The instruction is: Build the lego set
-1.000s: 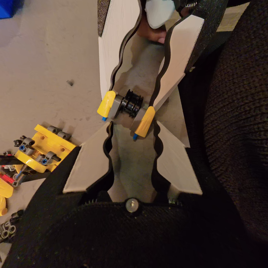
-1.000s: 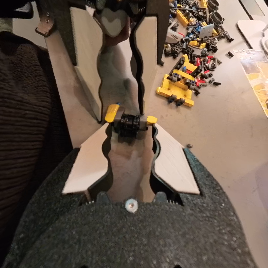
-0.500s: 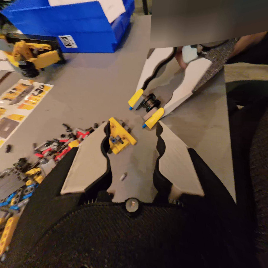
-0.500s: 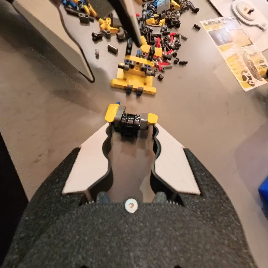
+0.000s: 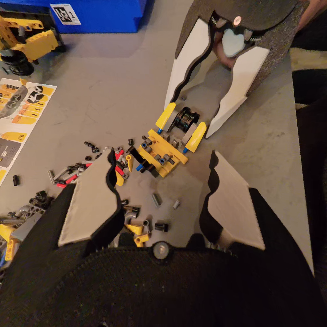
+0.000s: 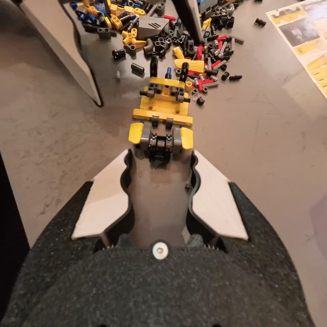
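Note:
My right gripper is shut on a small wheel sub-assembly: a black wheel hub between grey blocks with a yellow panel on each side. It holds this low over the table, with its blue pins against the long beam of a yellow frame assembly lying on the grey table. In the left wrist view the right gripper comes in from the top right with the wheel sub-assembly against the yellow frame. My left gripper is wide open and empty, hovering over loose parts just short of the frame.
A pile of small loose parts lies beyond the frame and also shows under my left gripper. A blue bin and a built yellow vehicle stand at the back left. A printed sheet lies left. The table edge runs along the right.
The left gripper let go of the wheel sub-assembly, drew back and opened wider. The right gripper carried the sub-assembly out over the table and down against the yellow frame.

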